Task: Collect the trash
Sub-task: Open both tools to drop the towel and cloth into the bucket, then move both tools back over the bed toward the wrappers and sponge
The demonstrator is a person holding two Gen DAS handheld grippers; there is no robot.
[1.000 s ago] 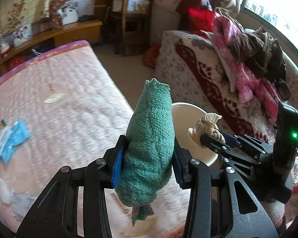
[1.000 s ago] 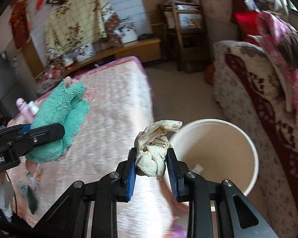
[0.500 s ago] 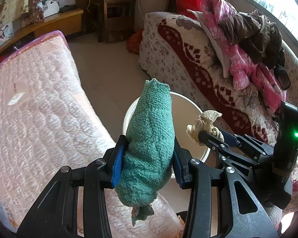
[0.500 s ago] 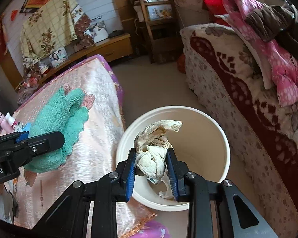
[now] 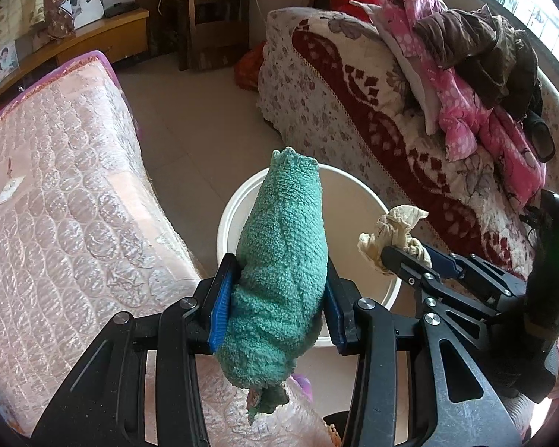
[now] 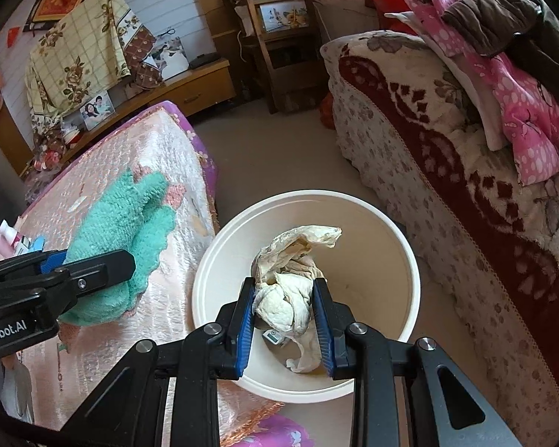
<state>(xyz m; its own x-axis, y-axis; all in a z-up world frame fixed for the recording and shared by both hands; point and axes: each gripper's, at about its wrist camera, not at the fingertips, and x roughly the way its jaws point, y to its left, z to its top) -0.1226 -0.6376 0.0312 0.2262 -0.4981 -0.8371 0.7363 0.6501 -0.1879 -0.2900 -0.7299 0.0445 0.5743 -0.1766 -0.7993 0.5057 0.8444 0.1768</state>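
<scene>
Right wrist view looks pretty much straight down into the white bucket [image 6: 398, 246], and the right gripper [image 6: 284, 311] is clamped on a crumpled cream rag [image 6: 290, 290], pads pressed into both sides of it. The rag hangs over the bucket's open mouth, inside the rim line. A small packet and another pale scrap sit on the bucket floor, only visible from this camera.

Room-wise it's tight: the bucket sits on the floor in the gap between the pink bed [image 6: 130, 156] on the left and the flowery sofa [image 6: 428, 141] on the right, with the bed's corner nearly touching the rim. Bare floor stretches away beyond the bucket toward a wooden chair.

The left gripper [image 5: 275, 298] is squeezed shut on a green towel [image 5: 283, 260], which stands up between the fingers and droops out below. From the left wrist view the towel hides much of the bucket [image 5: 369, 201], and you can't see the bottom at all. That view shows the right gripper [image 5: 395, 257] from the side, rag [image 5: 391, 227] poking out above the far rim. The right wrist view puts the towel [image 6: 123, 242] over the bed edge, just left of the bucket.
</scene>
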